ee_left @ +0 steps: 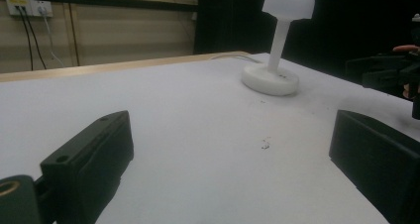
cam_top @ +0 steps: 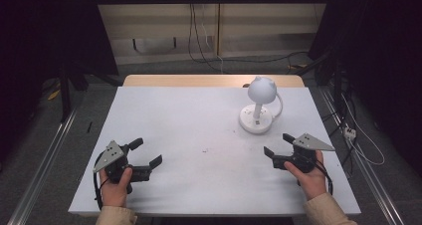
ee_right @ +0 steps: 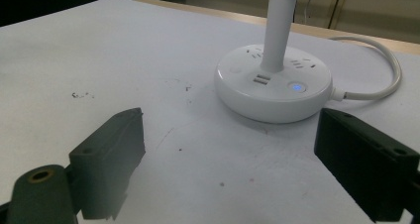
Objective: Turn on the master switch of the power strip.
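Note:
A white desk lamp (cam_top: 259, 105) with a dome shade stands upright on a round base (ee_right: 273, 83) at the right back of the white table (cam_top: 189, 115). The base carries sockets and a lit blue button (ee_right: 296, 87). Its white cable (ee_right: 381, 70) loops off behind. My right gripper (cam_top: 278, 145) is open just in front of the base, jaws apart with nothing between them. My left gripper (cam_top: 147, 153) is open at the front left, empty, far from the lamp (ee_left: 280, 40).
The wooden table edge (cam_top: 209, 79) shows behind the white top. Cables (cam_top: 199, 41) hang from a wall socket at the back. Metal rails (cam_top: 45, 150) run along both sides on the floor. Small dark specks (ee_left: 265, 144) mark the tabletop.

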